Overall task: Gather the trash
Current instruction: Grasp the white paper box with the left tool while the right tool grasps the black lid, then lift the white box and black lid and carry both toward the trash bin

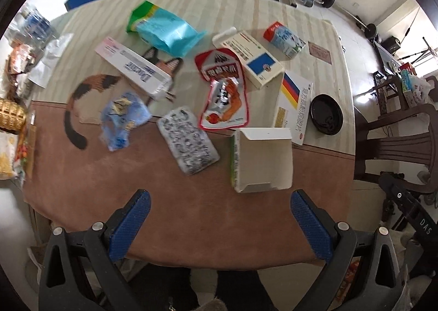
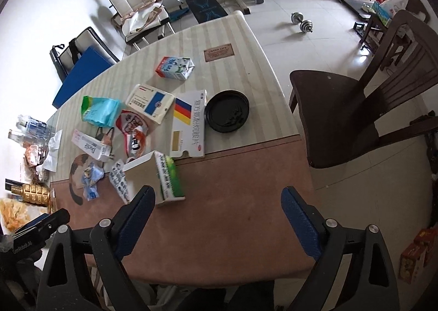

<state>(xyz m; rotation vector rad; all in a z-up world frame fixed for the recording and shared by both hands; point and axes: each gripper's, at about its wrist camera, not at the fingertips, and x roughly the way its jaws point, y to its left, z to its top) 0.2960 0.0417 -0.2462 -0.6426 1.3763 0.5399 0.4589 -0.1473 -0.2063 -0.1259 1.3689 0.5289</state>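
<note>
Trash lies scattered on the table: an open white and green carton (image 1: pixel 261 159) (image 2: pixel 161 176), a silver blister pack (image 1: pixel 189 143), a crumpled blue wrapper (image 1: pixel 123 119), a red and white snack pouch (image 1: pixel 223 91), a long white box (image 1: pixel 134 67), a teal bag (image 1: pixel 161 27), a milk carton (image 1: pixel 284 38) (image 2: pixel 175 67), two medicine boxes (image 1: pixel 254 57) (image 1: pixel 294 104) and a black round lid (image 1: pixel 327 113) (image 2: pixel 227 111). My left gripper (image 1: pixel 219 224) is open and empty over the brown near strip, just short of the carton. My right gripper (image 2: pixel 219 219) is open and empty, to the right of the carton.
A dark wooden chair (image 2: pixel 356 108) stands at the table's right side. Bottles, a gold jar (image 2: pixel 34 194) and snacks crowd the left edge. Gym benches, a barbell and dumbbells (image 2: pixel 302 22) are on the floor beyond the table.
</note>
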